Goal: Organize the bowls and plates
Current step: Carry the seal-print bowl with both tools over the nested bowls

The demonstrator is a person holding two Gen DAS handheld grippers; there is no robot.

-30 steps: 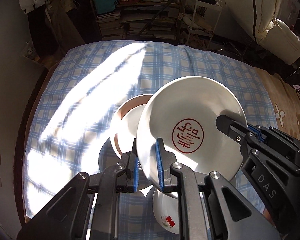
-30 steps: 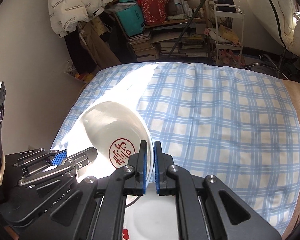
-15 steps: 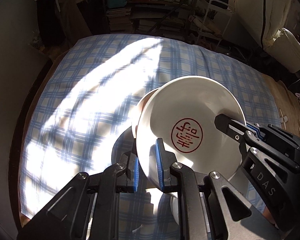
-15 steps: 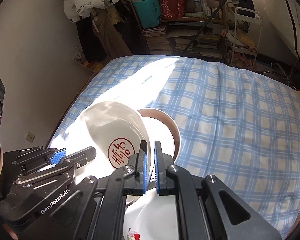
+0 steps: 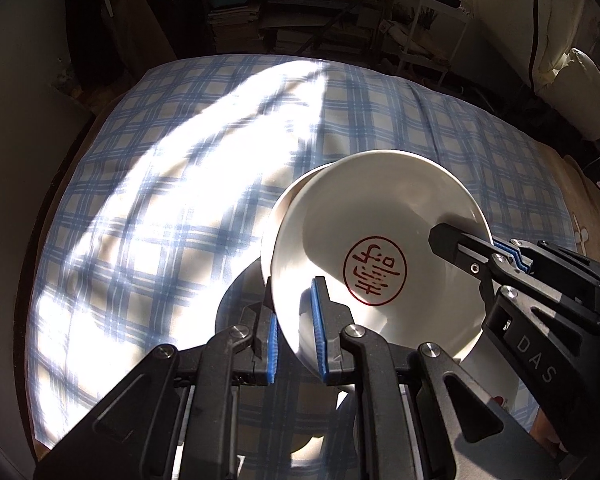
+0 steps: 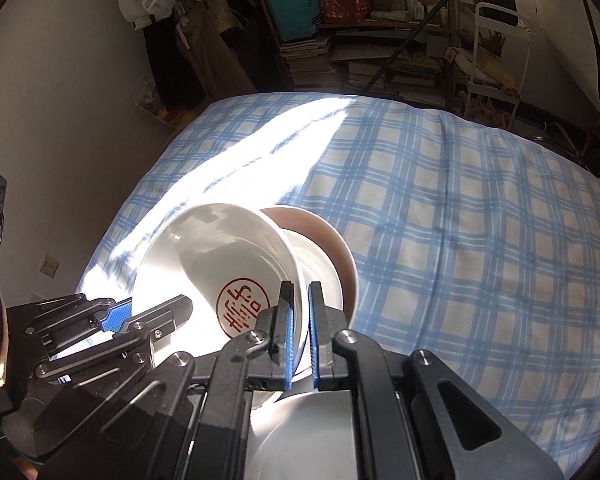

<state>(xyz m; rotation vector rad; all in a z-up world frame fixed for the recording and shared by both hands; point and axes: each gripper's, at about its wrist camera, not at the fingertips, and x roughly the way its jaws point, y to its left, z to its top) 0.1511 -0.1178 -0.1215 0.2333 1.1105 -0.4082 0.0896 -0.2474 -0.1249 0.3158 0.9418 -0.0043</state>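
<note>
From the left wrist, the left gripper (image 5: 294, 334) has its blue pads clamped on the near rim of the white bowl (image 5: 384, 248), the one with the red seal painted inside. The right gripper (image 5: 496, 258) reaches in from the right and pinches the opposite rim, so the bowl hangs tilted between the two. A second ago a brown-rimmed dish showed plainly to the left of the bowl; now only a sliver of white rim (image 5: 272, 224) peeks out behind it, and the bowl's round shadow on the checked cloth (image 5: 160, 184) sits tight under it. Another white dish (image 5: 496, 392) with a red mark lies low at the right, mostly hidden by the grippers.

From the right wrist, the right gripper (image 6: 299, 334) is shut tight on the bowl's (image 6: 220, 264) thin wall, and the left gripper (image 6: 140, 316) grips the far rim at the left. The brown dish (image 6: 340, 256), which did not show in this view a second back, now stands right behind the bowl with a white dish nested in it. Whether the bowl's foot already touches that stack I cannot tell. A pale plate (image 6: 300, 432) lies under the gripper body at the bottom.

So the pair has carried the bowl down and across onto the stack. I'd judge the stacking step nearly done: level it, settle it into the nested dish, then let go, gently, since a tilted bowl could slide off.
</note>
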